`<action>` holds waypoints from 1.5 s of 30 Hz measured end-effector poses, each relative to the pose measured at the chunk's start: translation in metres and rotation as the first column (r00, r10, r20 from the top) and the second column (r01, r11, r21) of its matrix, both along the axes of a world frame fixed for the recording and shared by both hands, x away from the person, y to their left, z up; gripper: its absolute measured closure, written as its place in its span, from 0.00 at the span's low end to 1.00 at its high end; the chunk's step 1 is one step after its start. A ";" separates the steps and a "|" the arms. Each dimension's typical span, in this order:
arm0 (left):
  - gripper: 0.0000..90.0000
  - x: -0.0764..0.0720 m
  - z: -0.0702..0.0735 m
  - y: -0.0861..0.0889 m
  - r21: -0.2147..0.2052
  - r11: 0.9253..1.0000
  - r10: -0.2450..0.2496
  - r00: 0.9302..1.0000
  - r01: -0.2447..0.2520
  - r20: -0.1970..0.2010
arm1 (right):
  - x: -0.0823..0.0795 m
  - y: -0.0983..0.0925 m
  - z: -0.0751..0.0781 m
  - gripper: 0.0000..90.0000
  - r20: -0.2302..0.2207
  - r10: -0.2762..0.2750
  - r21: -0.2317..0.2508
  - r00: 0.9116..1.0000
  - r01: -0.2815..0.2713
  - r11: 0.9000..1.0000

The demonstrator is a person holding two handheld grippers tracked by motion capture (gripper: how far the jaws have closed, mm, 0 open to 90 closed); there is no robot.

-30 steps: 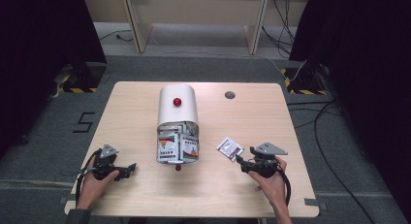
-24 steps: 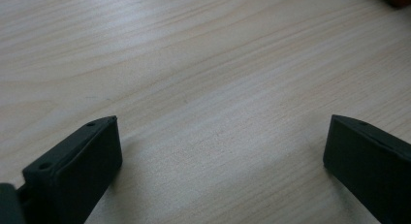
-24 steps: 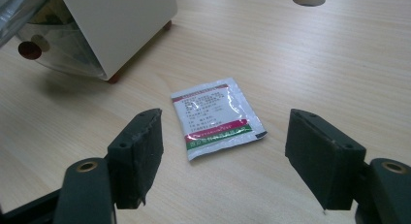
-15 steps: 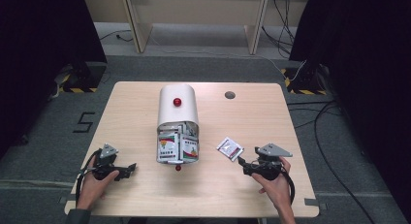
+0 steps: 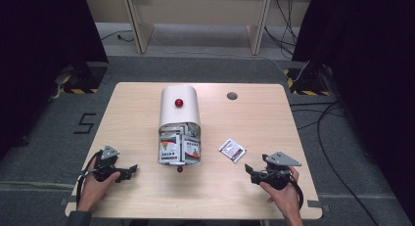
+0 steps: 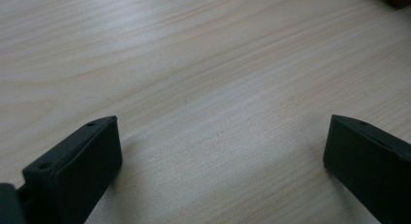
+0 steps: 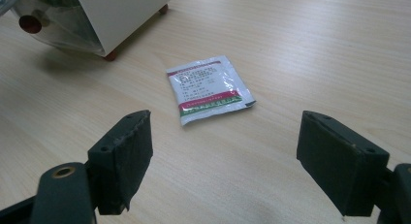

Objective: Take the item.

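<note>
A white, round-topped box (image 5: 179, 108) with a red knob (image 5: 179, 102) lies mid-table, its clear front stuffed with several sachets (image 5: 178, 147). One white sachet (image 5: 232, 150) with a red-and-green strip lies flat on the table to its right, also in the right gripper view (image 7: 209, 88). My right gripper (image 5: 247, 168) sits just short of that sachet; its jaws have just been opening, and it is open (image 7: 223, 118) with nothing between the pads. My left gripper (image 5: 133, 168) rests near the front left edge, open (image 6: 223, 121) over bare wood.
The pale wooden table (image 5: 254, 118) has a round cable hole (image 5: 232, 95) at the back. The box corner and a red foot (image 7: 110, 56) show at the upper left of the right gripper view. Grey carpet and cables surround the table.
The right gripper has opened wider and drawn back slightly from the sachet, which stays flat on the table. The left gripper has not moved.
</note>
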State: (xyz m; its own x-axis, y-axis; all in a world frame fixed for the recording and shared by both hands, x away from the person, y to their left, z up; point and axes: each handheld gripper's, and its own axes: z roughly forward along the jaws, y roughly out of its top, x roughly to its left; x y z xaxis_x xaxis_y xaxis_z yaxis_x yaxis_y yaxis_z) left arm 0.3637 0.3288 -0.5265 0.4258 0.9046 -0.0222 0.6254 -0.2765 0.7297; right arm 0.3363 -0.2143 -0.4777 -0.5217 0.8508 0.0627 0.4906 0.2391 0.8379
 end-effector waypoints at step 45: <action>0.00 0.000 0.000 0.000 0.001 1.000 -0.001 1.000 0.001 -0.001 | -0.028 -0.010 -0.029 0.19 -0.077 0.000 -0.011 0.997 -0.001 1.000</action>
State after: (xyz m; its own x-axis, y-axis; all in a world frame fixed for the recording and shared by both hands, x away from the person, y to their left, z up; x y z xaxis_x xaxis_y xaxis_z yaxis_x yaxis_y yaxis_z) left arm 0.3637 0.3288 -0.5265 0.4262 0.9043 -0.0219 0.6257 -0.2772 0.7292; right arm 0.3084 -0.2248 -0.5067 -0.5163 0.8513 0.0935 0.5532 0.2482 0.7952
